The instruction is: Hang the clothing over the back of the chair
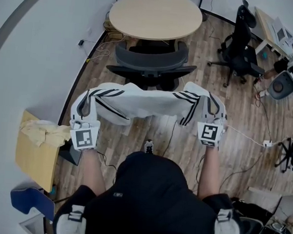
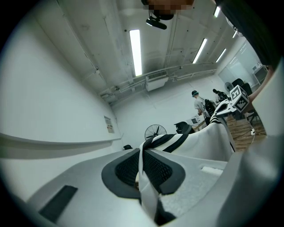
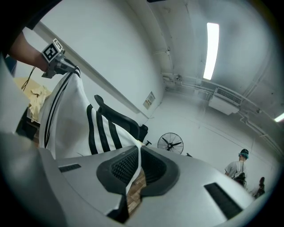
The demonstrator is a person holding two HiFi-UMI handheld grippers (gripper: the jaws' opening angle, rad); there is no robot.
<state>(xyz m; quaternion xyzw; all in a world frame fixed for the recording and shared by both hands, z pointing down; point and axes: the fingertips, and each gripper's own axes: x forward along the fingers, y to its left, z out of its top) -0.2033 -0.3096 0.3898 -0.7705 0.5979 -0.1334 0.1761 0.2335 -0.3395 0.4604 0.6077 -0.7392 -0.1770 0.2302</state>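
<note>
We hold the white striped garment [image 1: 147, 103] spread wide in the air just short of the black office chair [image 1: 152, 63]. The fingers of the left gripper [image 1: 85, 104] and right gripper [image 1: 211, 105] are each pinched shut on its edge, so it can drape evenly over the backrest.

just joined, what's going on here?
A person is holding a white cloth garment with black stripes stretched between two tools. The left hand-held gripper and the right hand-held gripper are each shut on one end. The garment hangs in the air in front of the dark grey office chair, not yet draped over its back.
</note>
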